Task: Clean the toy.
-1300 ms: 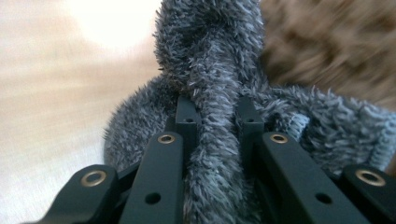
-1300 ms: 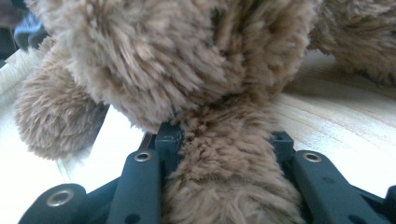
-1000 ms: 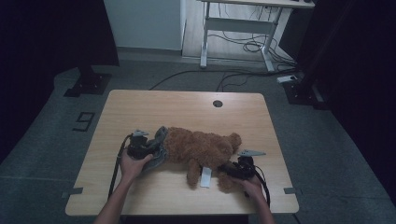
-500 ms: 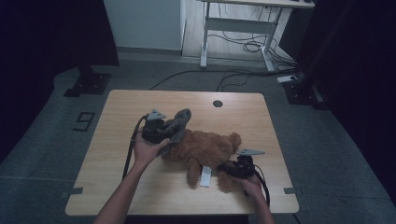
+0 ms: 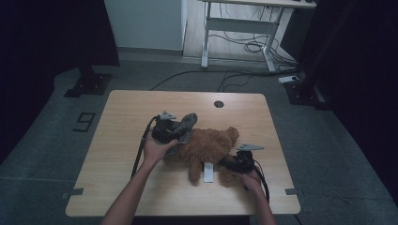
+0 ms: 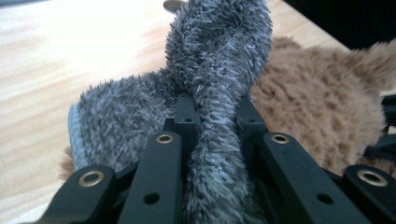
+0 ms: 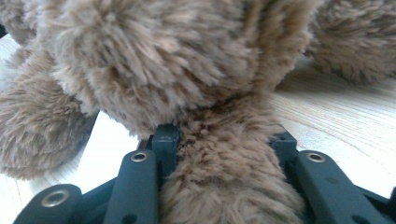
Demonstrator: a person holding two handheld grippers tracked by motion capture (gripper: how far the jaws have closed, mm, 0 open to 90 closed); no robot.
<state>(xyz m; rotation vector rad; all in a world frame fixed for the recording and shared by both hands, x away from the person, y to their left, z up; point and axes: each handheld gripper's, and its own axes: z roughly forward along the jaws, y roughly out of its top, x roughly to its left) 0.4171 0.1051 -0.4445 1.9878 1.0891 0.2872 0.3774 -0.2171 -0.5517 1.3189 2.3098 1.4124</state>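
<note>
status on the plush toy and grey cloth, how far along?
Done: left gripper has clamped the grey furry cloth and lifted its end. In hand: right gripper pins a limb of the brown plush toy on the table. Left: cloth's lower part lies against the toy.

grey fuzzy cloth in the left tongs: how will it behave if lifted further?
Probably floppy: the cloth bunches and folds between the left tongs, its far end drooping. Likely light, being thin pile fabric. The pile looks grippy, so slipping seems unlikely. It lies against the bear, held by the right tongs, and may drag.
</note>
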